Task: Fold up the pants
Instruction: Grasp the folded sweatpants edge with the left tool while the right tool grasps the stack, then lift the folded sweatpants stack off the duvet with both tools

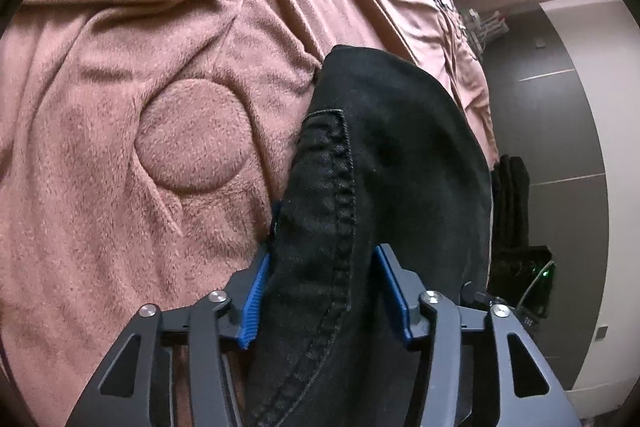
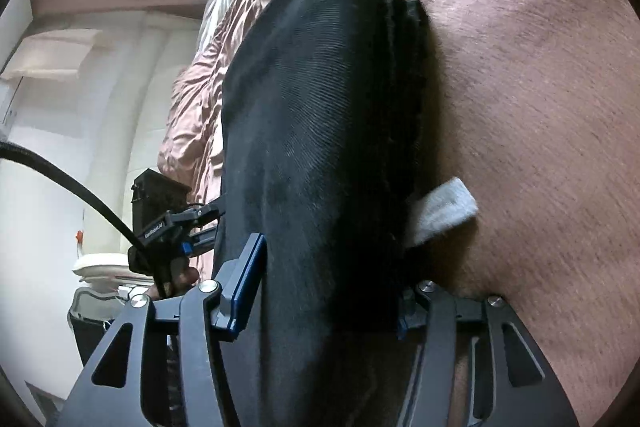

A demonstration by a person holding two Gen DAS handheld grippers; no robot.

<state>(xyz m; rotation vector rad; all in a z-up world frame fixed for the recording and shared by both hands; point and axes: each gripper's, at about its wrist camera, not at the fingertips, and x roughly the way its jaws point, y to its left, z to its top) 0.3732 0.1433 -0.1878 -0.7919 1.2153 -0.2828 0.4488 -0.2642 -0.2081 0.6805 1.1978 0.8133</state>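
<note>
Left gripper [image 1: 325,263] is clamped on a thick bundle of the black pants [image 1: 384,155], stitched seam running up between its blue pads. Right gripper [image 2: 328,267] bites the same pants, which hang just above the pink fleece blanket [image 2: 540,107], white tag [image 2: 442,209] poking out.

Your left tongs [image 1: 324,267] angled downward, blue pads clamped on a thick bunch of black pants [image 1: 384,155], your right tongs [image 2: 332,279] likewise pitched down, gripping the same cloth
</note>
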